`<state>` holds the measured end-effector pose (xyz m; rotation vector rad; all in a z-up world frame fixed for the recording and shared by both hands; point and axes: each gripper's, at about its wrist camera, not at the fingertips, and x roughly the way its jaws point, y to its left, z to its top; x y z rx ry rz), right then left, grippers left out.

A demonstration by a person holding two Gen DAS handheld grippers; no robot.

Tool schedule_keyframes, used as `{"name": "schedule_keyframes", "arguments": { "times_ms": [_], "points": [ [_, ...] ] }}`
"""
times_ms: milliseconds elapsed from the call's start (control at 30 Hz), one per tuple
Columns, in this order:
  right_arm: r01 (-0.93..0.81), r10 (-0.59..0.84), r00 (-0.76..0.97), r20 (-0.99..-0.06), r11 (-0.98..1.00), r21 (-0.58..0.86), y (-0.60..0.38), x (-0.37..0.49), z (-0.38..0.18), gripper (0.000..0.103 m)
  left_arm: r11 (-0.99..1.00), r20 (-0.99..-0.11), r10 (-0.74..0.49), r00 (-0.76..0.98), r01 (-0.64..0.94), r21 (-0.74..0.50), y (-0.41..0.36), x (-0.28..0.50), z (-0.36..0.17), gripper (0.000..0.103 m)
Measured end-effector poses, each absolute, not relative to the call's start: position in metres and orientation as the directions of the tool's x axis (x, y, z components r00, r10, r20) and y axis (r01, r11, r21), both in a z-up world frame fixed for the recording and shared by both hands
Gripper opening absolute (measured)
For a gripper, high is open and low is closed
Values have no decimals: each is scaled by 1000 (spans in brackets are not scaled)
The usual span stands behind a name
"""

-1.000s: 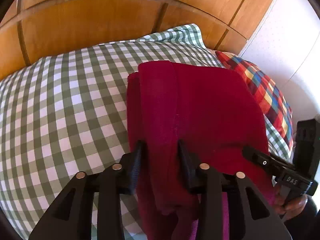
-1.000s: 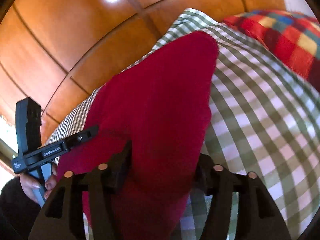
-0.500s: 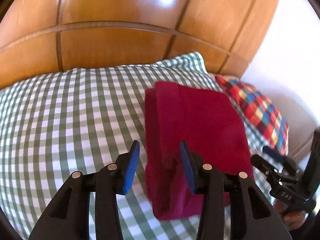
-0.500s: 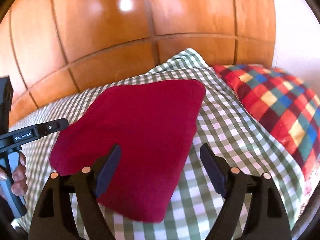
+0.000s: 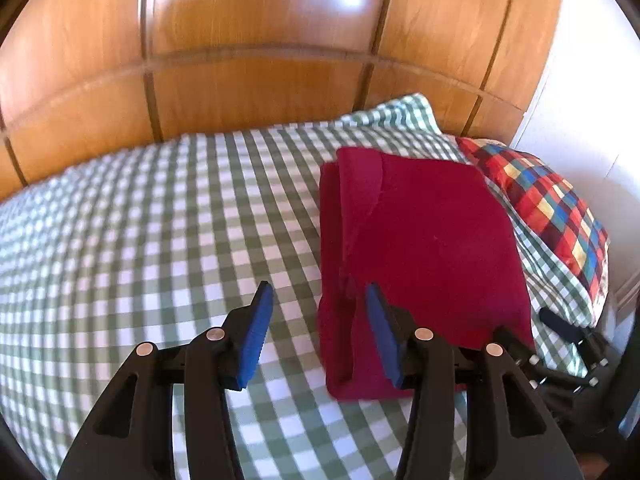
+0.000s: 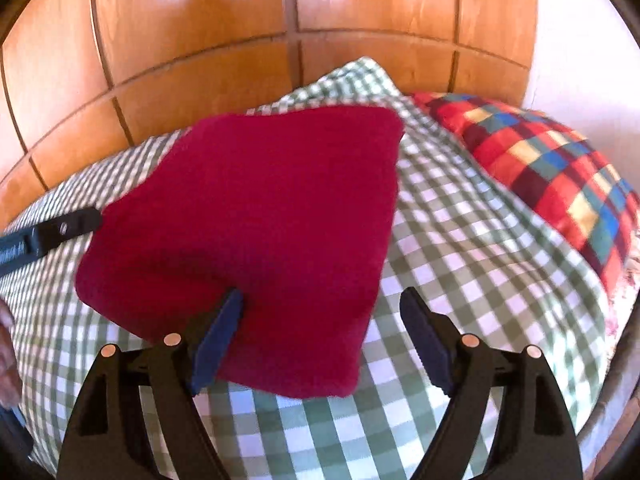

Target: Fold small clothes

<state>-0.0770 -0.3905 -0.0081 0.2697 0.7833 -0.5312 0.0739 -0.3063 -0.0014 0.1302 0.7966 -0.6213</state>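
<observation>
A dark red folded garment (image 5: pixel 428 240) lies flat on the green-and-white checked bedspread (image 5: pixel 160 240); the right wrist view shows the garment (image 6: pixel 260 224) too. My left gripper (image 5: pixel 318 300) hovers above the garment's near left corner, its jaws opening, nothing between its blue pads. My right gripper (image 6: pixel 320 308) stands open wide above the garment's near right corner, clear of the cloth. The right gripper's black body (image 5: pixel 560 344) shows at the right edge of the left wrist view, and the left gripper's finger (image 6: pixel 52 232) at the left edge of the right wrist view.
A red, blue and yellow checked pillow (image 6: pixel 552 176) lies to the right of the garment, also as the pillow (image 5: pixel 552 208) in the left wrist view. A wooden headboard (image 5: pixel 260 80) rises behind the bed. A white wall (image 5: pixel 592 100) stands at the right.
Both grippers let go of the red garment, opened and drew back and up. The garment now lies folded on the bedspread.
</observation>
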Motion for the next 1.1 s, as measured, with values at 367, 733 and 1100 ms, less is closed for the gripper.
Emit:
{"name": "schedule_keyframes", "arguments": {
  "times_ms": [367,733,1100],
  "points": [
    [608,-425,607,-671,793,48,-358,-91,20,95,818,-616,-472,630,574,-40,-289,16,23,66],
    [656,-480,580,-658,754,28,-342,-105,24,100,844,-573,-436,694,536,7,-268,-11,30,95],
    [680,-517,567,-641,733,10,-335,-109,30,100,865,-590,-408,697,502,-5,-252,-16,23,99]
  ]
}}
